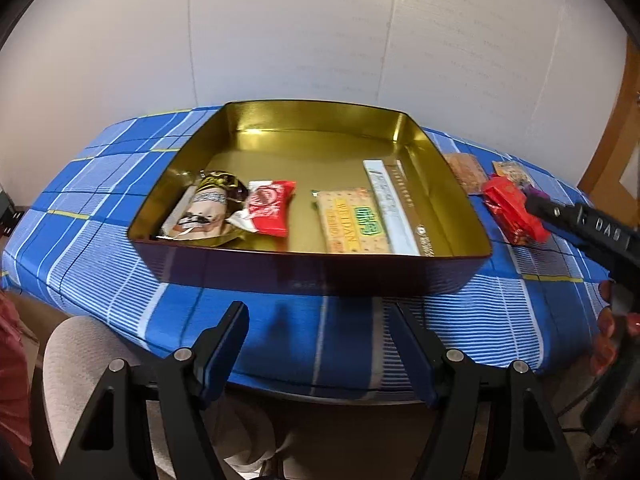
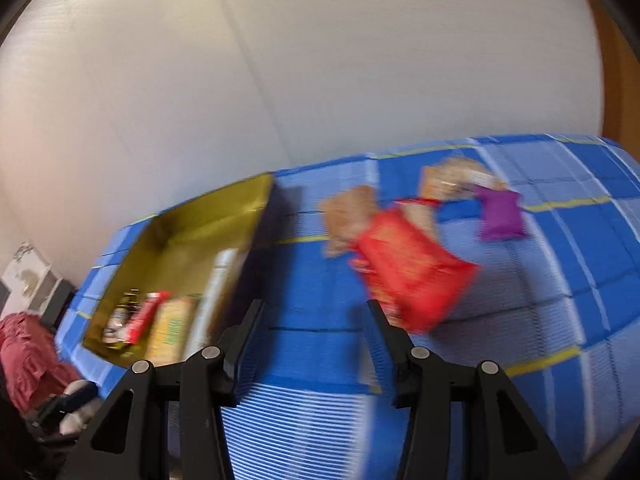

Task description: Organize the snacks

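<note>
The tabletop [image 1: 120, 248], under its blue checked cloth, fills the middle of my left view. The gold-lined tin [image 1: 440, 184] sits at the centre of it, holding four snacks in its near half: a brown-and-white packet [image 1: 204, 210] at the left, a red-and-white packet [image 1: 268, 208] touching it, a yellow cracker pack [image 1: 352, 222], and a long white bar [image 1: 390, 204] along the right wall.

My left gripper [image 1: 316, 324] hangs at the bottom of the frame over the cloth's near edge, jaws wide with nothing between them.

At the right edge of that view my right gripper [image 2: 316, 320] reaches toward a red packet [image 2: 412, 268] lying on the cloth outside the tin. In the blurred right view its jaws stand partly apart and empty, the red packet just above and to the right of them.

Beyond it lie two tan packets [image 2: 352, 216] and a small purple packet [image 2: 500, 216], upper right.
</note>
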